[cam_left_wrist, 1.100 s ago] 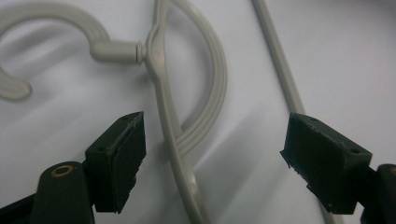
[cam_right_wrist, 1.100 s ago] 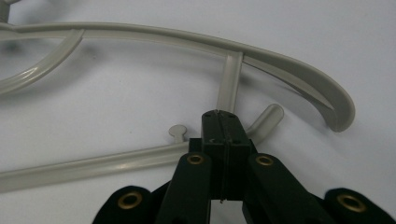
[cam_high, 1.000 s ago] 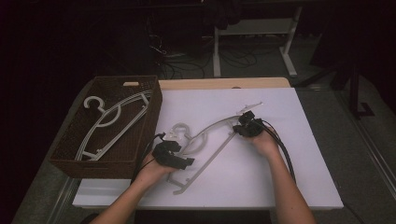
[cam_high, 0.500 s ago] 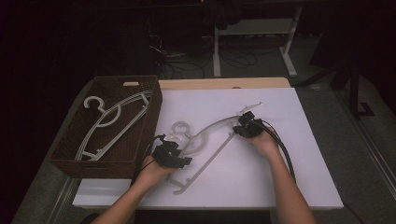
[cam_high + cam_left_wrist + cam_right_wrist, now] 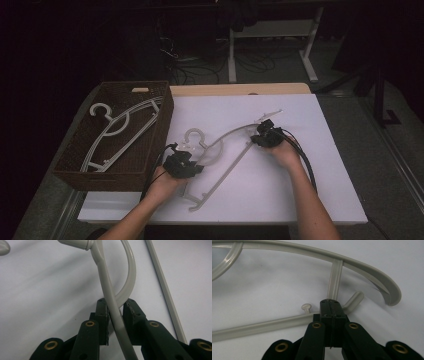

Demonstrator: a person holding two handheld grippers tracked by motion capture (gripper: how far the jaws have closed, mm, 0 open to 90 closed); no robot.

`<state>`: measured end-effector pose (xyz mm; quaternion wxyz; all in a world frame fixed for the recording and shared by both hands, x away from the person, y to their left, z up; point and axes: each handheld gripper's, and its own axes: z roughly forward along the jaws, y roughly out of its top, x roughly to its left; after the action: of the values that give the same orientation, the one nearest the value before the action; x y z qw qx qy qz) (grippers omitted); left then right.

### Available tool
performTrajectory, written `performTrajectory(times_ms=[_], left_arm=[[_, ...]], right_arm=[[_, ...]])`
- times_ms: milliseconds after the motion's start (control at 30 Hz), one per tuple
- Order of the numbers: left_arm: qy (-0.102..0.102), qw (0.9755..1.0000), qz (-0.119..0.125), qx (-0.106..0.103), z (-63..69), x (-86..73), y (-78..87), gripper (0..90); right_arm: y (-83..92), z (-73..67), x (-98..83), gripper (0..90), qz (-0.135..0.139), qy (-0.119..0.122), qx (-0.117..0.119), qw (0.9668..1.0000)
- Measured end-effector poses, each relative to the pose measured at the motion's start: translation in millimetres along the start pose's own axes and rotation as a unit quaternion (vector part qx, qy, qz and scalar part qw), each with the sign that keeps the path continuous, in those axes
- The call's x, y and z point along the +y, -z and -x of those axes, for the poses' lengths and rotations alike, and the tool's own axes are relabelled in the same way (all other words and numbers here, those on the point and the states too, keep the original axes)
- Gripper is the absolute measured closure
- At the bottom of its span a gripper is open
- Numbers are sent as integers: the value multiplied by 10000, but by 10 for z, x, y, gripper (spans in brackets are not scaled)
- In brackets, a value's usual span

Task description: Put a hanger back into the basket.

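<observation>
Closing over the last half second, the left tongs [image 5: 183,164] have brought their jaws in around the hanger [image 5: 227,150], which lies flat on the white table [image 5: 300,200] between the two hands. In the left gripper view the pads [image 5: 102,312] now stand close on either side of the grey plastic where the shoulder arm and a curved brace cross, just below the neck of the hook; a sliver of gap still seems to show on one side, so the hold looks snug rather than hard. Compared with a second ago, when those jaws stood wide, this is the one visible change; neither hand has shifted. The right tongs [image 5: 266,136] are shut flat, jaws pressed together on the thin strut at the far end of the hanger, with the curved shoulder tip just beyond them in the right gripper view. With both ends now caught, the hanger is probably ready to be lifted as one piece, and the likely goal is the basket [image 5: 65,172] to the left of the left tongs, where another hanger [image 5: 120,131] already lies. No brand, label or writing can be read on the hangers, the basket, the table or the tongs.
</observation>
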<state>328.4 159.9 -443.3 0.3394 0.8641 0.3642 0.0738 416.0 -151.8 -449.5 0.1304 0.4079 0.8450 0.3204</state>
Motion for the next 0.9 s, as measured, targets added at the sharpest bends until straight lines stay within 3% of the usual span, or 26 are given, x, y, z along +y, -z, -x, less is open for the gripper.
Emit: performTrajectory(times_ms=[167, 300, 533, 567, 667, 900], left_arm=[[-31, 9998, 152, 77, 37, 47, -10, 767], [-82, 9997, 183, 107, 62, 84, -36, 814], [-117, 9996, 200, 190, 45, 150, -47, 817], [-97, 9995, 215, 210, 31, 179, -46, 817], [-120, 9994, 207, 252, 12, 234, -38, 818], [-182, 9990, 251, 325, -20, 394, 25, 818]], right_arm=[[69, -2, -28, 889, 44, 1, 49, 10000], [215, -2, -63, 879, 160, -36, 96, 9998], [508, -27, -139, 817, 428, -36, 270, 9987], [621, -35, -166, 794, 521, -94, 349, 9980], [729, -49, -212, 762, 625, -135, 435, 9970], [840, -101, -365, 616, 649, -153, 549, 9963]])
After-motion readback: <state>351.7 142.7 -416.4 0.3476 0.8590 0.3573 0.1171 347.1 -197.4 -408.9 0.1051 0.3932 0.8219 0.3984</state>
